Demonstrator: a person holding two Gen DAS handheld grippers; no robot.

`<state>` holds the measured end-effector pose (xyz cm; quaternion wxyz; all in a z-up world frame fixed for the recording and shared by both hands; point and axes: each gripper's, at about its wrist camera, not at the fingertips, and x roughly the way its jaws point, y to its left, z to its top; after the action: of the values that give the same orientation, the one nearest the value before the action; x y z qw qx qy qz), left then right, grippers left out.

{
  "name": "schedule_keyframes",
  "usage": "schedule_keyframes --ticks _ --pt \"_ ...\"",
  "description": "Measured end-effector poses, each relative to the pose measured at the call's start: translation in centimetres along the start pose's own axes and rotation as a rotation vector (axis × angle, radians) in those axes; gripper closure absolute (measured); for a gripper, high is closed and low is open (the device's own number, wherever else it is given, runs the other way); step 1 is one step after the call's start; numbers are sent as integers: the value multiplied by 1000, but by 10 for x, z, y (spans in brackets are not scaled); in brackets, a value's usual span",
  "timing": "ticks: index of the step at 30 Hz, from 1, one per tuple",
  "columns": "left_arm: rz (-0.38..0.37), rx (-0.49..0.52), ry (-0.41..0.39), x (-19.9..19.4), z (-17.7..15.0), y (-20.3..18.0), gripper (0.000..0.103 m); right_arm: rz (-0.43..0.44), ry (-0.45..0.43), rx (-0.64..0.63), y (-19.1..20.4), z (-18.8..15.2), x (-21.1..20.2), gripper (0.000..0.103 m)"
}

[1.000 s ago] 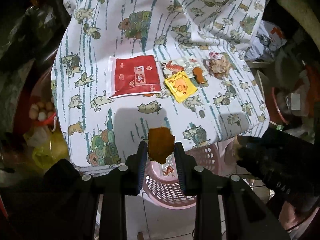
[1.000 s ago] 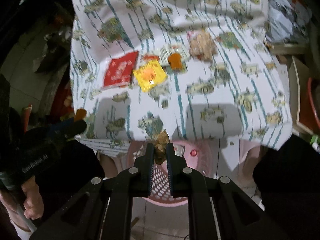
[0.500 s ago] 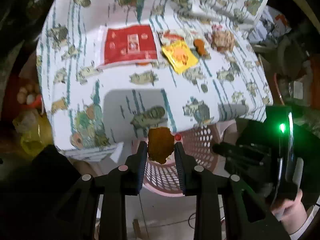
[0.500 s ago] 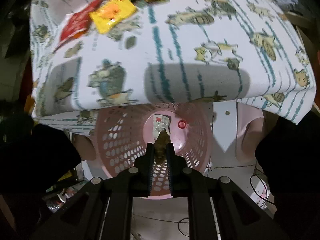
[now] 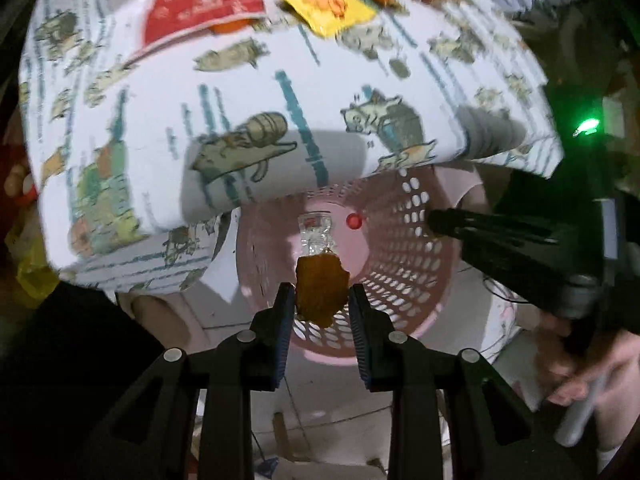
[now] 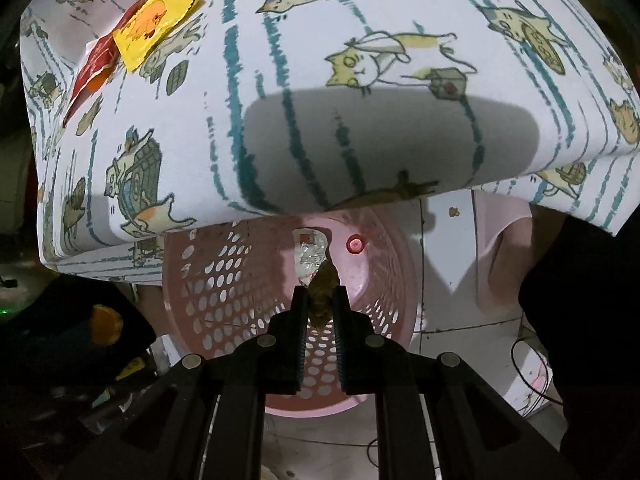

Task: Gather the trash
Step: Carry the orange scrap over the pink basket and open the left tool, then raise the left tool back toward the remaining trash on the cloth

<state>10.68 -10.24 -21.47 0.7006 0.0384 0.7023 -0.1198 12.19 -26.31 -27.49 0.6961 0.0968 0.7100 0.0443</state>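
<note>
Both grippers hang over the pink basket [image 6: 224, 292], left gripper [image 5: 321, 304] pinching an orange-brown scrap [image 5: 321, 294], right gripper [image 6: 321, 308] clamping a brown crumpled wad [image 6: 324, 292], while wrappers [image 5: 324, 4] on the tablecloth [image 5: 160, 120] await collecting.

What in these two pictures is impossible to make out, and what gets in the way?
- Pink basket, right wrist view: far rim hidden under the patterned tablecloth.
- Clear wrapper on the basket floor, left wrist view: print too small, partly behind the orange-brown scrap.
- Red packet, left wrist view: blurred lettering.
- Yellow packet, right wrist view: overlaps what lies beneath.
</note>
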Motion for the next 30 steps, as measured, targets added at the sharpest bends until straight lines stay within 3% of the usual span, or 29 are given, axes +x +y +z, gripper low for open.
schedule_keyframes --ticks 6,12,15,16,17,19,22,27,30 --pt "49 49 108 47 -5 -7 76 9 13 24 -2 3 2 90" --pt "143 139 149 74 -5 -18 76 9 14 6 -3 3 5 90" --pt "138 110 163 77 -4 -14 76 4 24 1 -3 2 8 90" --pt "132 100 176 78 -4 -12 65 3 24 7 -5 2 9 90" --pt "128 92 186 79 -3 -9 46 6 24 15 -7 2 9 90" --pt "134 105 161 74 -4 -11 33 17 31 24 -9 3 9 89" --pt "137 116 137 62 -4 -14 30 42 49 29 -11 3 8 89" --pt "94 70 114 30 -14 -10 29 61 30 47 -11 4 -4 88" --pt "120 64 7 -7 -18 -7 29 53 -19 6 -2 2 -25 87"
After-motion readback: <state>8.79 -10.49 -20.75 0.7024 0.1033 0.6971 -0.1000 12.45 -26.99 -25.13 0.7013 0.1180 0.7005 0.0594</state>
